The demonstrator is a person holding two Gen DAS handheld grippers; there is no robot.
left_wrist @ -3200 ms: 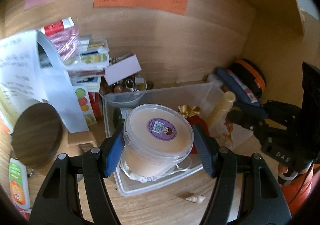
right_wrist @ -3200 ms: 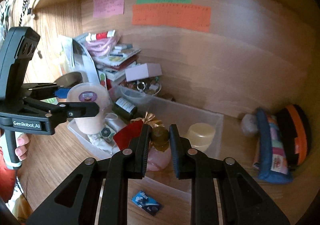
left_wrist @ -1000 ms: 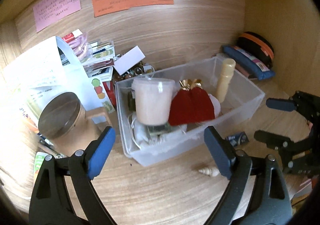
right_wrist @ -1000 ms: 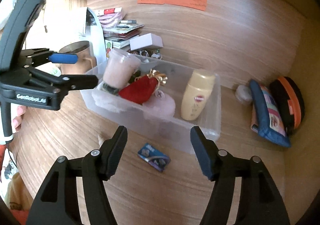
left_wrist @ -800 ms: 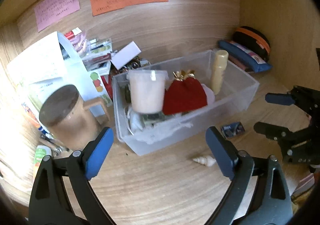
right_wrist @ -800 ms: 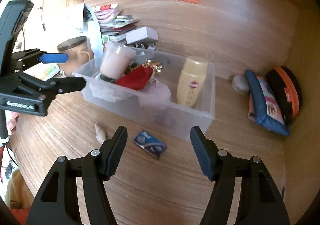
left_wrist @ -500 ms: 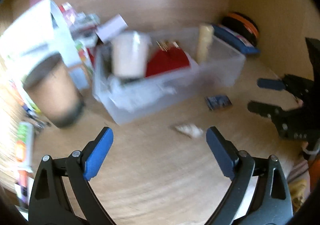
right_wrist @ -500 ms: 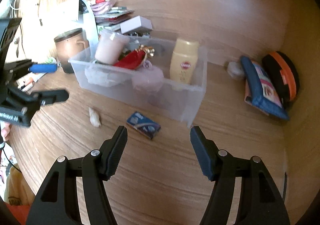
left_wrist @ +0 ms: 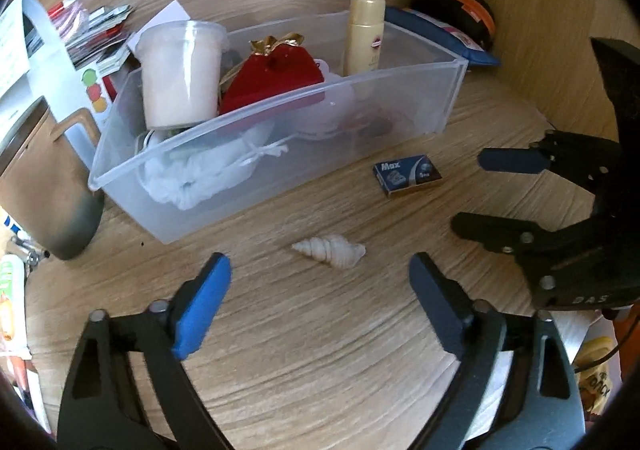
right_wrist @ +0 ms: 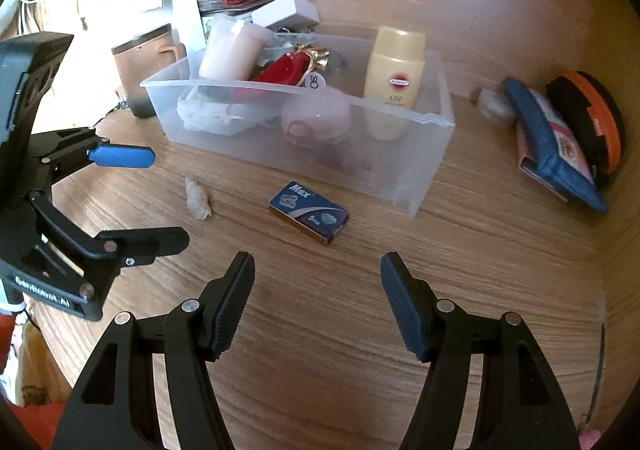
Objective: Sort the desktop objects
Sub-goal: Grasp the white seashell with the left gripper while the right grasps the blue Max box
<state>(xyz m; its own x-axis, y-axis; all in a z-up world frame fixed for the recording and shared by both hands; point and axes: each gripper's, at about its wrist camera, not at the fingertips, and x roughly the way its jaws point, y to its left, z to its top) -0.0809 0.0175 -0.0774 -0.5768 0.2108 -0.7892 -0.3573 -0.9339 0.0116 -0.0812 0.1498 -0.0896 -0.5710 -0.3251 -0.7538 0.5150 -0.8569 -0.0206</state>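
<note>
- Here the left gripper [left_wrist: 320, 302] is hovering over the wooden desk [left_wrist: 320, 370], jaws apart and holding nothing; they have just been closing in, with the pale spiral shell [left_wrist: 330, 249] lying on the desk just beyond the fingertips and between their lines, untouched.
- The right gripper [right_wrist: 316, 298] is standing with its jaws parted and empty, pointing down at the small blue Max box [right_wrist: 309, 216], which is lying flat on the desk a little ahead of it.
- Both small items are lying in front of the clear plastic bin [left_wrist: 452, 98], outside it.
- The bin is holding a lidded pinkish tub [left_wrist: 180, 74], a red pouch [left_wrist: 276, 78], a cream bottle [left_wrist: 365, 36] standing upright, and white cloth [left_wrist: 200, 174].
- A brown mug [left_wrist: 44, 186] is standing left of the bin.
</note>
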